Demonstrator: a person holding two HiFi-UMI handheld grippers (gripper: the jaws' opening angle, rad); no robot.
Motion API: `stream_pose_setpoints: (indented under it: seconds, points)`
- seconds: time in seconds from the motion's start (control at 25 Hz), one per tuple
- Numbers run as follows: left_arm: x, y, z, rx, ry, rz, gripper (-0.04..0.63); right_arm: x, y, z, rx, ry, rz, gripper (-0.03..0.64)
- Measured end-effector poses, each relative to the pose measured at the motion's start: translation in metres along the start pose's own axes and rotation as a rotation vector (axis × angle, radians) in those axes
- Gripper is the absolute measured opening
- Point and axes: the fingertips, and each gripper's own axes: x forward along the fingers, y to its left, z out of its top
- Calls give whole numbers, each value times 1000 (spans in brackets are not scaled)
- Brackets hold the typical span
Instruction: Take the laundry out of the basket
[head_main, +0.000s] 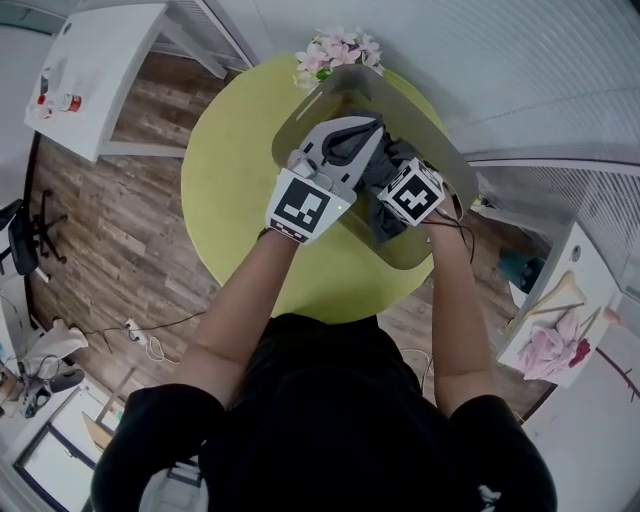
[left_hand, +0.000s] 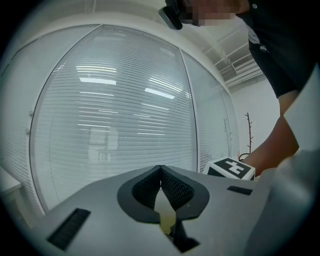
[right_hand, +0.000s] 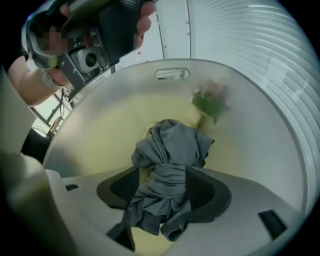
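Observation:
A translucent grey basket (head_main: 452, 160) stands on the round yellow-green table (head_main: 230, 180), and both grippers reach into it. In the right gripper view a bunched grey cloth (right_hand: 172, 150) lies on the basket floor between the jaws of my right gripper (right_hand: 162, 172). The jaws stand wider than the cloth's pinched waist, so the gripper is open. From the head view only its marker cube (head_main: 412, 193) and some of the cloth (head_main: 378, 172) show. My left gripper (left_hand: 160, 169) is shut with nothing in it, held higher over the basket (head_main: 372, 127) and aimed at the blinds.
Pink flowers (head_main: 340, 50) stand at the table's far edge behind the basket, blurred through the basket wall (right_hand: 210, 100). A white desk (head_main: 100, 60) is at the upper left. A white surface with pink cloth (head_main: 555, 350) is at the right. A glass wall with blinds (left_hand: 125, 100) is close.

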Motion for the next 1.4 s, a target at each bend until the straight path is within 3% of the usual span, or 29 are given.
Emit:
stream_pose_setpoints:
  seconds: [0.44, 0.68, 0.8, 1.4]
  points:
    - [17, 14, 1, -35, -33, -14, 11, 58, -21, -17, 31, 130, 11, 413]
    - [26, 18, -17, -27, -5, -16, 11, 83, -16, -28, 31, 181, 53, 430]
    - [27, 20, -22, -29, 0, -12, 11, 97, -19, -36, 12, 209, 21, 433]
    - [26, 30, -35, -62, 5, 16, 11, 130, -21, -44, 52, 213, 41, 442]
